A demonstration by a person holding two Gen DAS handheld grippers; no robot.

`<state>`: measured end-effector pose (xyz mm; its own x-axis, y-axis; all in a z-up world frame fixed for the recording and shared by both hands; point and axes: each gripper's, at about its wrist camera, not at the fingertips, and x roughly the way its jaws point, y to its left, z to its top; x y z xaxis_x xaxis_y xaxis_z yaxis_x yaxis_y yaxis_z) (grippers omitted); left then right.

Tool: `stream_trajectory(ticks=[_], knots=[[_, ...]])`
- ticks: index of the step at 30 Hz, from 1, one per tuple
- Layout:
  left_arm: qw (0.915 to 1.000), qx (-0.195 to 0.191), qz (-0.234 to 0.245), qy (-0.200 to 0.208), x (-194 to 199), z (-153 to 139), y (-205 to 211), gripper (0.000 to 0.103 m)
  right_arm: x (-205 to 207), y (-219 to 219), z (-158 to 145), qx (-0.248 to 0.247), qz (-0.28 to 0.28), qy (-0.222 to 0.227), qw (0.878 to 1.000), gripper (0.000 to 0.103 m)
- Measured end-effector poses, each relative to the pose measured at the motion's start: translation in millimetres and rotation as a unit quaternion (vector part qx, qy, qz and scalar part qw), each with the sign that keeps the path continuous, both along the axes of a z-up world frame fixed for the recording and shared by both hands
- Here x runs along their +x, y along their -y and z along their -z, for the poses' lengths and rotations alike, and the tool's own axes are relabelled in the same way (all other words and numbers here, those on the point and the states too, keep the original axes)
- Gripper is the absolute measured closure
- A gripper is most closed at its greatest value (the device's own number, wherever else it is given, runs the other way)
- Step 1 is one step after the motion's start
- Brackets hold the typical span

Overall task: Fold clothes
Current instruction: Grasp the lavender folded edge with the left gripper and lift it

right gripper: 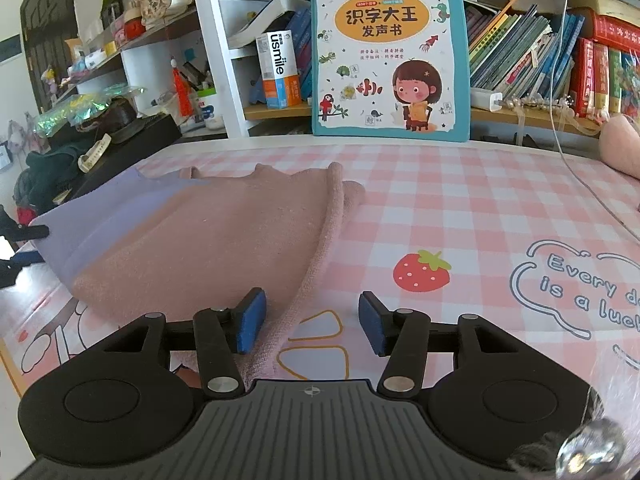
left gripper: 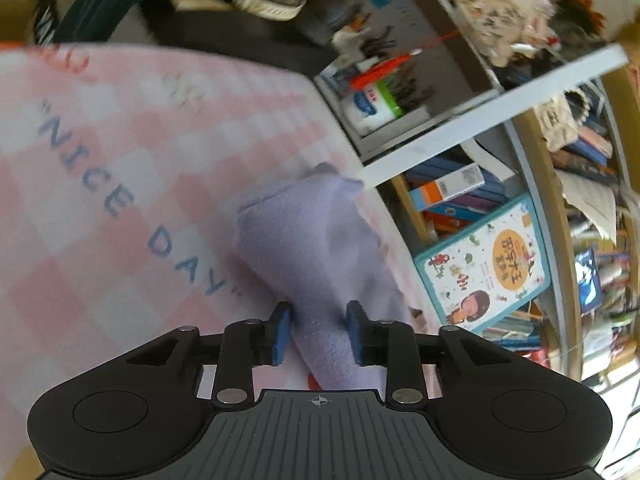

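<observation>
The garment (right gripper: 208, 240) lies on the checked cloth (right gripper: 460, 208), just in front of the picture book (right gripper: 390, 52) and off to that book's left. It is pink over most of its face, with a lilac part along the side farther from the book's middle, and its thick pink hem runs down toward the right gripper (right gripper: 312, 320).

The left gripper (left gripper: 319, 330) has its two blue pads pressed against a bunched lilac fold (left gripper: 316, 240), so it looks clamped on the cloth, most likely to lift or carry that side over. The right gripper's pads stand apart and hold nothing; one pad sits over the pink edge and the other over bare cloth, as if placed to pinch the hem or having just let it go. Which of those it is cannot be told.

The checked cloth covers a flat top printed with a strawberry (right gripper: 422, 270) and lettering. Behind the picture book stand crowded shelves (right gripper: 540, 60) of books
</observation>
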<state>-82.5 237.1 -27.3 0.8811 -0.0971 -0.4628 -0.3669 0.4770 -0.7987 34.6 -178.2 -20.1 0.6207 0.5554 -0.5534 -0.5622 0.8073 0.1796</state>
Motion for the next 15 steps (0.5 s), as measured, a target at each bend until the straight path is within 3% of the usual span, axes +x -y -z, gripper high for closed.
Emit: stream_trajectory(ticks=[8,15], knots=[[0.9994,-0.017,-0.028,-0.004,11.0,8.6,-1.4,0.061,0.8,0.9,-0.4,-0.004,-0.001,0.003,1.0,0.054],[0.9988,0.023,-0.042,0.004,14.3,5.9,6.7,0.066,1.4,1.7,-0.9,0.0,-0.002,-0.001,1.0,0.054]])
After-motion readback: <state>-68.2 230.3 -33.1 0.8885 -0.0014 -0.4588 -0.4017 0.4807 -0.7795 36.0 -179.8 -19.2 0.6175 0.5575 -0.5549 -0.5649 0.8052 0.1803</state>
